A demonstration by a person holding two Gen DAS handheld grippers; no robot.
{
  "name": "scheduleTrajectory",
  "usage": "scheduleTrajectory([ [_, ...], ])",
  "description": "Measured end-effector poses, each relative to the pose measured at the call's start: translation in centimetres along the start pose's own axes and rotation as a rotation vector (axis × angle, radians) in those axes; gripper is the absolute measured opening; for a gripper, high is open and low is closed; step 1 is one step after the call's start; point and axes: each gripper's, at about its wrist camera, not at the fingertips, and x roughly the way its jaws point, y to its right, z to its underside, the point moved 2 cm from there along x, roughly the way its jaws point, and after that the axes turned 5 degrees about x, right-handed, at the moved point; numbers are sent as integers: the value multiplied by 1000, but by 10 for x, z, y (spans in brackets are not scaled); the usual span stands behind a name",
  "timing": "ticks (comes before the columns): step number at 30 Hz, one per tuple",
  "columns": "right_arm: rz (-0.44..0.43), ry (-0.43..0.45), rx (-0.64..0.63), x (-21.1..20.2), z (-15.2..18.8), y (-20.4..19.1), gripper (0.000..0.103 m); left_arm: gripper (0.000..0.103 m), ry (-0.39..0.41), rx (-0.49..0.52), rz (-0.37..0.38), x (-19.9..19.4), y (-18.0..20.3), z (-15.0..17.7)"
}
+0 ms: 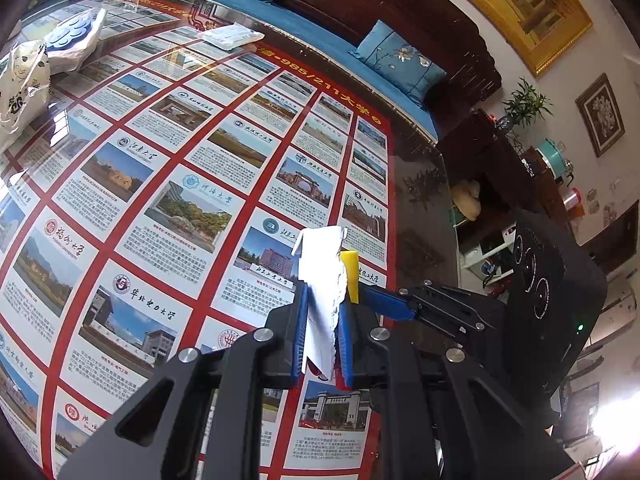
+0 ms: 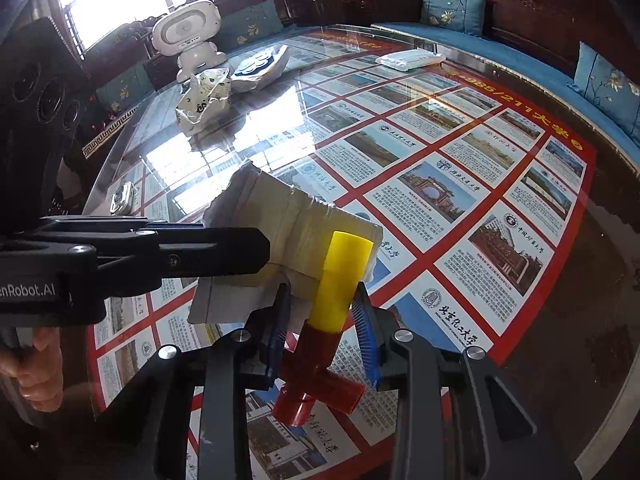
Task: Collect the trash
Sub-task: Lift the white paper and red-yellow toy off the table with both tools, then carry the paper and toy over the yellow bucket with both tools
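Observation:
My left gripper [image 1: 323, 300] is shut on a torn white piece of cardboard [image 1: 322, 276], held edge-up above the glass table. In the right wrist view the same cardboard [image 2: 276, 216] shows as a taped flat sheet, with the left gripper's finger [image 2: 216, 252] on it from the left. My right gripper [image 2: 322, 300] is shut on a yellow tube [image 2: 340, 276] joined to a red plastic fitting [image 2: 316, 380]. The yellow tube [image 1: 349, 276] stands right beside the cardboard, and the right gripper [image 1: 394, 306] comes in from the right.
The glass table [image 1: 420, 208] covers a red poster of university pictures [image 2: 460, 168]. At the far side lie a crumpled white bag [image 2: 204, 102], a blue-patterned package [image 2: 260, 66], a flat white packet [image 2: 410, 58] and a white toy robot [image 2: 188, 36]. A small silver object [image 2: 122, 198] lies left.

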Motion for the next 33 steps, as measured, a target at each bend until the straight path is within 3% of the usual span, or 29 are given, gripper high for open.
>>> scheduleTrajectory([
  [8, -3, 21, 5, -15, 6, 3, 31, 15, -18, 25, -9, -5, 14, 2],
  [23, 5, -40, 36, -5, 19, 2, 30, 15, -52, 27, -7, 1, 11, 15],
  [25, -23, -57, 47, -3, 19, 2, 16, 15, -52, 25, -3, 1, 11, 17],
  [33, -47, -37, 21, -9, 22, -10, 16, 15, -47, 24, 11, -3, 13, 20],
])
